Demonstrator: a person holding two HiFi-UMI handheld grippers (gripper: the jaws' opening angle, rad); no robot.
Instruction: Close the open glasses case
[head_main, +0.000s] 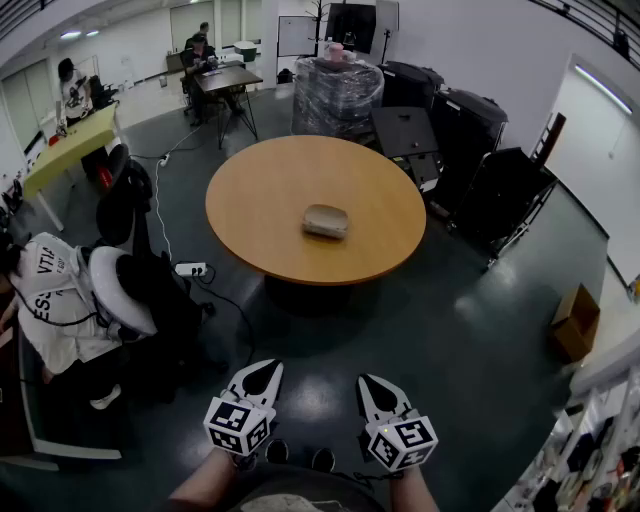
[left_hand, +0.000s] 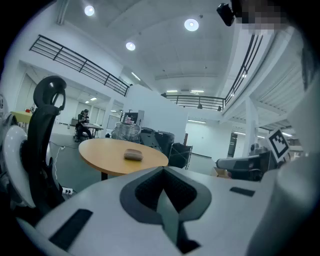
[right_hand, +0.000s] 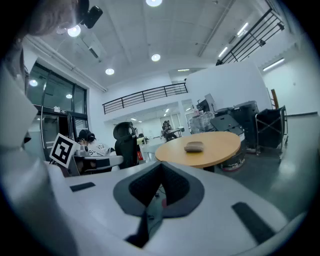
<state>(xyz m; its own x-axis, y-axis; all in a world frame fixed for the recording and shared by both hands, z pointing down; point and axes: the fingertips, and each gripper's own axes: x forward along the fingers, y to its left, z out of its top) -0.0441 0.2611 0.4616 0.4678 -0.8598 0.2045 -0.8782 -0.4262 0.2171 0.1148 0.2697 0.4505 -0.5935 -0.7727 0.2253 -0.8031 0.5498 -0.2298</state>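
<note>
A grey-beige glasses case (head_main: 326, 221) lies near the middle of a round wooden table (head_main: 250, 200), well ahead of me. It is too small to tell how its lid stands. The case (left_hand: 133, 155) shows far off on the table (left_hand: 97, 150) in the left gripper view, and again as the case (right_hand: 194, 146) on the table (right_hand: 222, 145) in the right gripper view. My left gripper (head_main: 262, 370) and right gripper (head_main: 373, 383) hang low near my body over the floor, far from the table. Both are shut, jaws together on nothing: left gripper (left_hand: 163, 192), right gripper (right_hand: 160, 189).
A person sits at the left beside an office chair (head_main: 125, 290). A power strip (head_main: 190, 268) and cables lie on the floor by the table. A wrapped pallet (head_main: 335, 95) and black cases (head_main: 445, 125) stand behind the table. A cardboard box (head_main: 574, 320) sits at the right.
</note>
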